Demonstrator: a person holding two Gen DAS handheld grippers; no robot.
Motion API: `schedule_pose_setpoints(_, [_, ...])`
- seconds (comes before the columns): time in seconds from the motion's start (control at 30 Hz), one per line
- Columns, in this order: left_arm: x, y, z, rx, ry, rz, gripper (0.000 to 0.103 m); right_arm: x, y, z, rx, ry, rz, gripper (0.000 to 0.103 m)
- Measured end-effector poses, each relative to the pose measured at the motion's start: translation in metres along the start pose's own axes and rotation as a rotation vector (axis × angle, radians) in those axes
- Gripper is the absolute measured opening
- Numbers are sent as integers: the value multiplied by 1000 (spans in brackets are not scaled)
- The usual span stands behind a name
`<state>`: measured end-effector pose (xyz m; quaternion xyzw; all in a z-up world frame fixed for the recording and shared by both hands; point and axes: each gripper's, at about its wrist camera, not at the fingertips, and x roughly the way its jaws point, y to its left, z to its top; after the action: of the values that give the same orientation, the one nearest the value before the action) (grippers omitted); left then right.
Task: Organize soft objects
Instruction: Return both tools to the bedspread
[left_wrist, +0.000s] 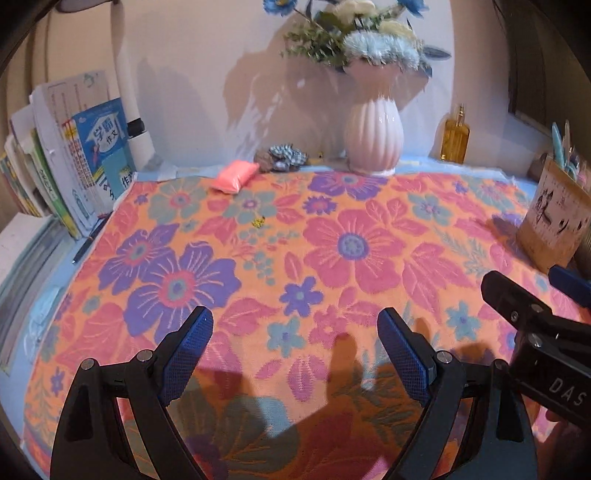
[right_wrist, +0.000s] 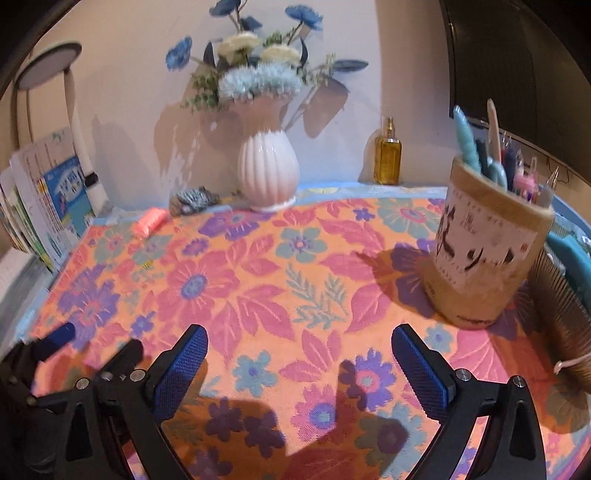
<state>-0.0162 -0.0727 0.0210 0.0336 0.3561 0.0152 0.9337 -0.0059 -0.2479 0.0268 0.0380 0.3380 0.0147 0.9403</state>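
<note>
A big flowered towel (left_wrist: 351, 240) in orange, pink and purple lies spread flat over the table. At its far edge rest a small pink soft pouch (left_wrist: 236, 176) and a gingham scrunchie (left_wrist: 286, 157) beside a brown fabric piece. My left gripper (left_wrist: 295, 321) hovers open over the towel's near part, with nothing between its blue pads. My right gripper (right_wrist: 299, 338) is open too, just right of the left one, above the towel (right_wrist: 258, 295). Each gripper shows in the other's view: the right gripper (left_wrist: 524, 280) and the left gripper (right_wrist: 92, 341). The pouch (right_wrist: 149, 220) lies far left of the right gripper.
A white ribbed vase (left_wrist: 373, 136) with flowers and an amber bottle (left_wrist: 455, 138) stand at the back wall. Books (left_wrist: 74, 166) lean at the left. A pen holder (right_wrist: 484, 258) stands on the towel at right, a coiled spring toy (right_wrist: 554, 314) beside it. A tiny yellow thing (left_wrist: 258, 221) lies on the towel.
</note>
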Motion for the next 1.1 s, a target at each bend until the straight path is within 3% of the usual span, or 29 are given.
schedule_pose_setpoints(0.23, [2,-7,-1,30,4,4,91,5,-2,0,12,18,-26,100])
schedule_pose_setpoints(0.47, [1,-5,0,29,0,-2,90,-1,6,-2,-31,-24,-73,103])
schedule_pose_setpoints(1.1, [3,-6,-1,33,12,-6,91,7,2,-2,-9,22,-76,103])
